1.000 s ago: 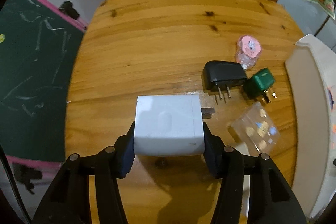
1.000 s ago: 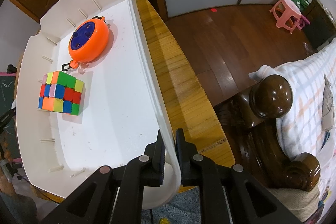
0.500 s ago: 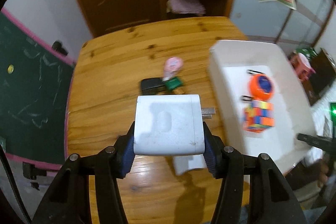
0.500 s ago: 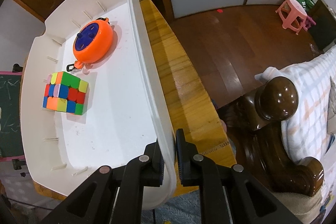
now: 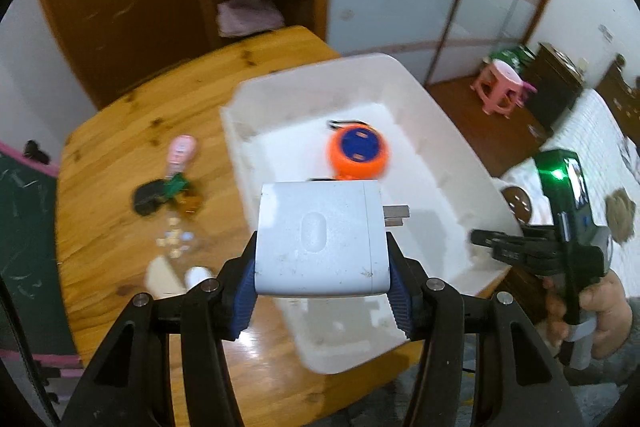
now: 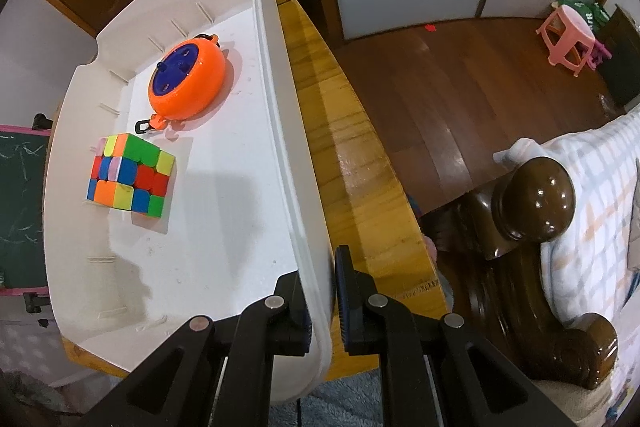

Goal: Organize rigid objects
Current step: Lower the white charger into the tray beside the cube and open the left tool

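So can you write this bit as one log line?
left gripper: shut on charger, over bin | right gripper: shut on bin wall | in bin: cube, reel

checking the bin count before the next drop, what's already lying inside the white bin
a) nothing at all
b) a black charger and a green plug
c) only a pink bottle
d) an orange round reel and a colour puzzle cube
d: the right wrist view shows the orange round reel and the colour puzzle cube resting on the floor of the white bin, apart from each other.
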Tool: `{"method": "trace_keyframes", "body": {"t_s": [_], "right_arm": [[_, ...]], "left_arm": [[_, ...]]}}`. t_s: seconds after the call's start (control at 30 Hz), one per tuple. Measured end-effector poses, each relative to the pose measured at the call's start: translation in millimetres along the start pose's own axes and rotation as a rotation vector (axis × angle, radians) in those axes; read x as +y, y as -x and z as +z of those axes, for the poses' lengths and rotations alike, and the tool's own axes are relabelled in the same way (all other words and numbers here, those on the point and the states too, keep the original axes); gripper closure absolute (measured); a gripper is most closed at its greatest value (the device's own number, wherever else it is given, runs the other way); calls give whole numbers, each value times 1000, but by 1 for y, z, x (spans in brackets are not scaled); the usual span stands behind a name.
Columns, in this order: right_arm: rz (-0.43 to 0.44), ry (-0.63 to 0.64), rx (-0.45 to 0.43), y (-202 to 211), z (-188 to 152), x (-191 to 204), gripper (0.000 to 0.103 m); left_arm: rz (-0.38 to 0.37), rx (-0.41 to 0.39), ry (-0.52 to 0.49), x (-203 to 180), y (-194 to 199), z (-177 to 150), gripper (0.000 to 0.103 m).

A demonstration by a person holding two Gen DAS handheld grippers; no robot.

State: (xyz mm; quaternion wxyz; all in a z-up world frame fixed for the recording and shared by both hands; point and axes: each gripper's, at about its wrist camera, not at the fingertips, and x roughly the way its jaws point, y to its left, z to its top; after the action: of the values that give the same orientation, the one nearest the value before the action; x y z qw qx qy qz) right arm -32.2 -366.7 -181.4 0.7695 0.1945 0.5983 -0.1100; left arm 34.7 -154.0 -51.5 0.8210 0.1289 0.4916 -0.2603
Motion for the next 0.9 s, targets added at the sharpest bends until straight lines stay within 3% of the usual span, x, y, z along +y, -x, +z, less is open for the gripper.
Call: {"method": "trace_keyframes", "body": {"t_s": [0.27, 0.6, 0.7, 0.8, 0.9], "right_arm": [[45, -25, -3, -1, 1, -7, 92], [74, -44, -12, -2, 0, -13, 91], [77, -48, -15, -2, 0, -13, 90], [90, -55, -22, -3, -1, -15, 89], [99, -62, -28, -3, -1, -16, 89]], "left_arm": [[-67, 122, -57, -44, -44, 0, 44], [-30, 185, -110, -71, -98, 10, 45], [17, 157, -157, -84, -104, 13, 44], [-19, 188, -147, -86, -114, 16, 44], [-2, 202, -160, -90, -124, 16, 44]]}}
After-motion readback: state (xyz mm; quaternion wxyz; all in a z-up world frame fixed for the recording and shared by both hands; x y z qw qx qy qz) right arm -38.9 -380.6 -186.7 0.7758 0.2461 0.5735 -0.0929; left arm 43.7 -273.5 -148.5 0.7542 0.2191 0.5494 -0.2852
